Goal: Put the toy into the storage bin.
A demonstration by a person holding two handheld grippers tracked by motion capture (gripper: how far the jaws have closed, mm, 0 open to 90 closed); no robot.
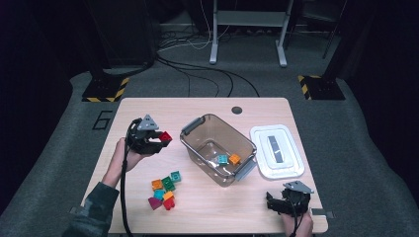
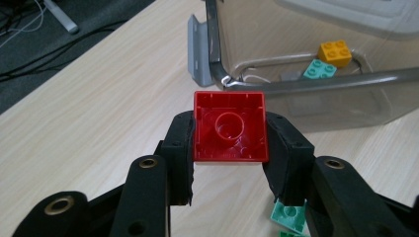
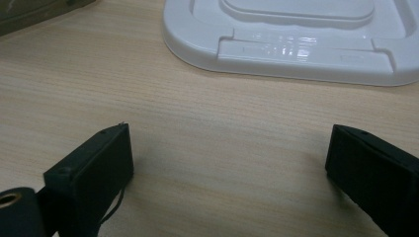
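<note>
— At the left of the high view, what was the left claw (image 1: 159,140) doing?

— It was clenched on a red brick (image 1: 165,136), held clear of the worktop (image 1: 207,207). The left gripper view showed that brick (image 2: 230,127) squeezed between the two black jaws, its hollow underside facing the camera, with the clear bin (image 2: 316,94) just beyond it.

— So that brick was not yet in the bin?

— No. It sat left of the bin (image 1: 197,126) in the high view, near the rim but outside it.

— And below the claw, toward the lower middle?

— A loose pile of bricks (image 1: 165,191) lay on the worktop: orange, green, teal, red and a dark magenta one, close together. None of those had been put away.

— What was already inside, moving right?

— Two bricks lay on the bin's floor, a teal brick (image 1: 223,159) and an orange brick (image 1: 234,159), side by side. The left gripper view showed the same pair, orange (image 2: 335,52) and teal (image 2: 319,69), through the clear wall.

— Further right?

— A white lid (image 1: 276,150) lay flat on the worktop beside the bin, so the bin stood open.

— And at the lower right of the frame?

— The right claw (image 1: 272,201) rested low near the worktop's edge, released, its jaws wide apart with nothing between them. The right gripper view showed bare wood between the jaws and the lid (image 3: 296,44) ahead.

— Your reading of progress?

— Early, I would judge: two in, one on its way, about six left, and perhaps the lid afterward.
</note>
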